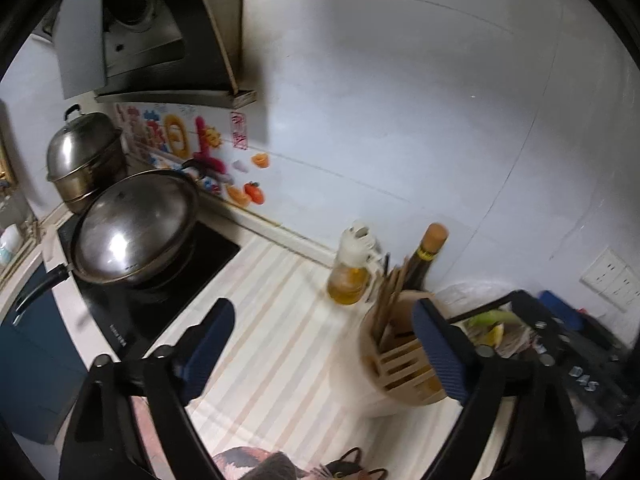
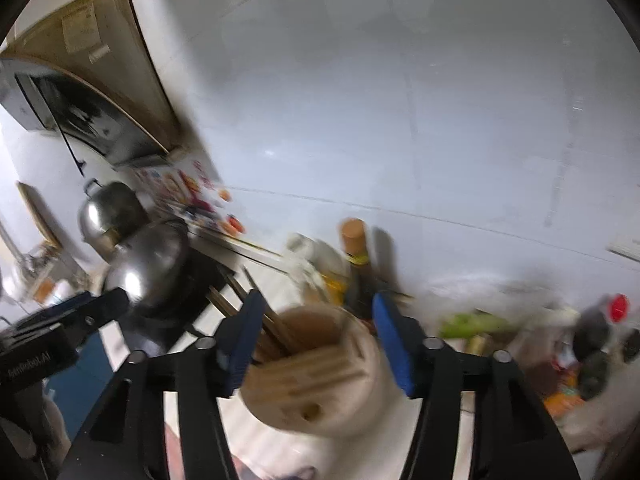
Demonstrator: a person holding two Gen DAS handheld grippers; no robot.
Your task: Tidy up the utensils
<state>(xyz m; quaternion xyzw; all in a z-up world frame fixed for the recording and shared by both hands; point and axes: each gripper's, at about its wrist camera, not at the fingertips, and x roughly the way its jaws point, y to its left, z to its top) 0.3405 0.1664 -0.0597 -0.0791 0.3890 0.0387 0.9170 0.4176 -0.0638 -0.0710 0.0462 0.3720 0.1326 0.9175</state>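
A round utensil holder [image 1: 400,364] with a beige slotted top and a white body stands on the striped counter [image 1: 272,320]. Brown chopsticks [image 1: 390,292] stick up out of it, leaning left. My left gripper [image 1: 324,308] is open wide over the bare counter, and its right finger overlaps the holder's rim. In the blurred right wrist view, my right gripper [image 2: 318,300] is open, with the holder [image 2: 320,392] below and between its blue pads. The chopsticks [image 2: 224,304] rise just beside its left pad; I see no pad pressing on them.
An oil bottle [image 1: 352,268] and a dark sauce bottle [image 1: 428,256] stand behind the holder by the wall. A lidded wok [image 1: 136,232] and a steel steamer pot [image 1: 84,152] sit on the stove at left. Vegetables and bags [image 2: 480,324] clutter the right.
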